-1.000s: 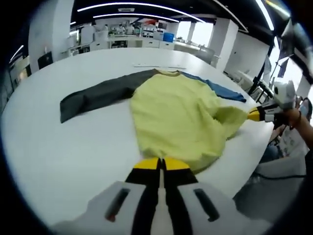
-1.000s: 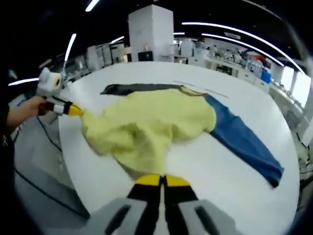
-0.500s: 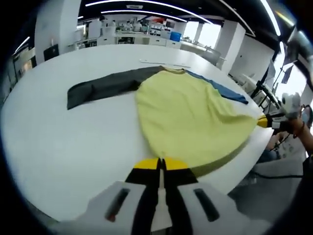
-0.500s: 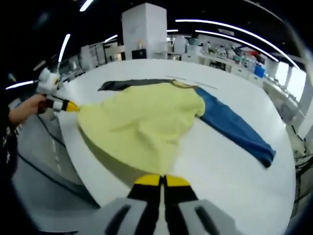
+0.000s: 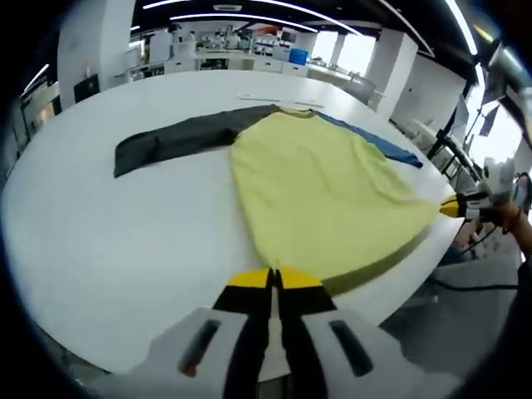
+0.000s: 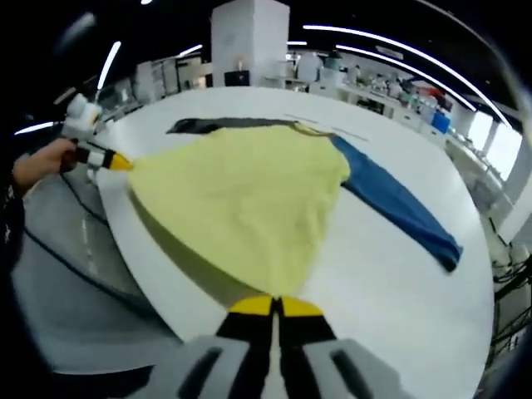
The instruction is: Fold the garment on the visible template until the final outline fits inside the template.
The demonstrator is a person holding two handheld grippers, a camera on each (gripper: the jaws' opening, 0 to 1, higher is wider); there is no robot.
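A long-sleeved garment lies on the white table (image 5: 100, 241), its yellow body (image 5: 320, 191) stretched flat toward me. One sleeve is dark grey (image 5: 179, 141), the other blue (image 6: 399, 208). In the left gripper view my left gripper (image 5: 274, 278) is shut on one hem corner of the yellow body. The right gripper (image 5: 453, 206) comes in at the right edge, shut on the other hem corner. In the right gripper view my right gripper (image 6: 276, 306) grips the hem of the yellow body (image 6: 241, 195), and the left gripper (image 6: 116, 162) holds the far corner by a hand.
A thin pale strip (image 5: 278, 100) lies on the table just past the collar. The hem hangs taut just off the table's near edge (image 6: 158, 274). Desks, white pillars (image 6: 253, 41) and shelves fill the room behind. Cables run over the floor (image 6: 75, 249).
The bunched, wrinkled hem has been pulled out taut and flat between the two grippers, which have drawn back and apart past the table edge. Both stay shut.
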